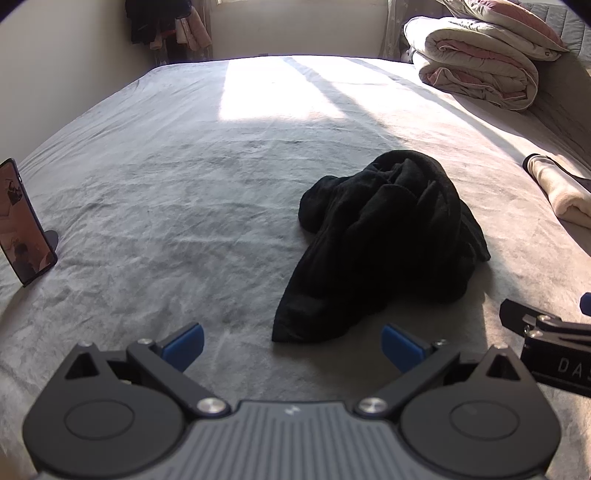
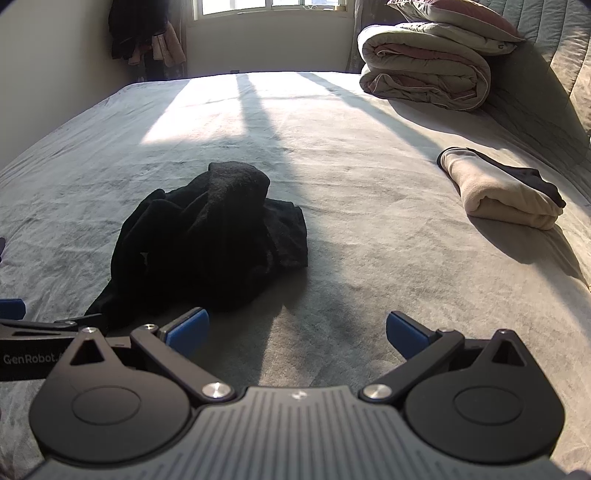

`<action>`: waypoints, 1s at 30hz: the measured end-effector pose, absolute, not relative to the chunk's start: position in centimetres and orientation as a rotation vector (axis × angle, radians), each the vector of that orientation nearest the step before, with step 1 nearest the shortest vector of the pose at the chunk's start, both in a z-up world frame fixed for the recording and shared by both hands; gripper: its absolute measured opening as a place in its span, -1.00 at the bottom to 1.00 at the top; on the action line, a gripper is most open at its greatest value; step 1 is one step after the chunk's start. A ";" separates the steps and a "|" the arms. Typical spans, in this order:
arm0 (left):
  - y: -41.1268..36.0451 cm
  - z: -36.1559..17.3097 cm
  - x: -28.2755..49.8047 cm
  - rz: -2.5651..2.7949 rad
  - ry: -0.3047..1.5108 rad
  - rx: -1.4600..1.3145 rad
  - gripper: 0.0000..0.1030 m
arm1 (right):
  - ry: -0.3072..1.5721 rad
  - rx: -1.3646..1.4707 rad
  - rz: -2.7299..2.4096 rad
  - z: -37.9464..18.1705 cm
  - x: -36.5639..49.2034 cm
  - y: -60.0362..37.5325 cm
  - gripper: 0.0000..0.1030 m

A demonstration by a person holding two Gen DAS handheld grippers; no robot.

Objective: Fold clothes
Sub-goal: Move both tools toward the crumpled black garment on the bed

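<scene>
Black crumpled garment, one of it, lies in a loose heap on the grey bed sheet, near the front edge. Nothing grips it.

Left gripper: held low over the sheet, pointing forward along the bed. Jaws spread wide, blue pads well apart, nothing between them. The garment's nearest corner sits just ahead of the gap, slightly toward the right pad; contact can't be confirmed.

Right gripper: same pose, low and level, jaws spread wide, blue pads empty. Only bare sheet between them. Garment is ahead and to its left, its low edge near the left pad.

Both tools sit side by side, close together: each one's body shows at the edge of the other's view.

Counts:
- 2 grippers, both empty
- 1 black garment, unfolded
- 1 folded cream garment at the right side of the bed, a dark piece lying against it, well apart from the black heap
- 1 folded quilt stack at the far right corner, a pillow on top
- 1 phone propped upright on a stand, left side of the bed, screen lit
- hanging clothes in the far left corner, count unclear
- 1 window above the far edge, a sun patch on the sheet below it
</scene>
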State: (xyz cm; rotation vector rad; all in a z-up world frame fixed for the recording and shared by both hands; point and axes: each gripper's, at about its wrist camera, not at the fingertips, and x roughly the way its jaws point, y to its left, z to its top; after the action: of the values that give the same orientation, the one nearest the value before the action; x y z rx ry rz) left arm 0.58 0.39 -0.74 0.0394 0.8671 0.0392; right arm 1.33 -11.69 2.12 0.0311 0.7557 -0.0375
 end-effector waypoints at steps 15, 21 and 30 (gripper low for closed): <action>0.5 -0.8 0.7 0.032 0.878 0.034 0.99 | 0.752 0.075 -0.019 2.3 1.2 -11.9 1.00; 0.5 -0.6 0.8 0.035 0.873 0.028 0.99 | 0.724 0.066 -0.022 2.5 1.0 -11.9 1.00; 0.7 -0.6 0.8 0.040 0.872 0.021 0.99 | 0.717 0.073 -0.025 2.6 1.0 -12.1 1.00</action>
State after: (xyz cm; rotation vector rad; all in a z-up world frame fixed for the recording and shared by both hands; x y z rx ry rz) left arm 0.77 0.72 -0.65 0.0213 0.8724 0.0397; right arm 0.98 -12.12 2.56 0.0733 0.7168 -0.0246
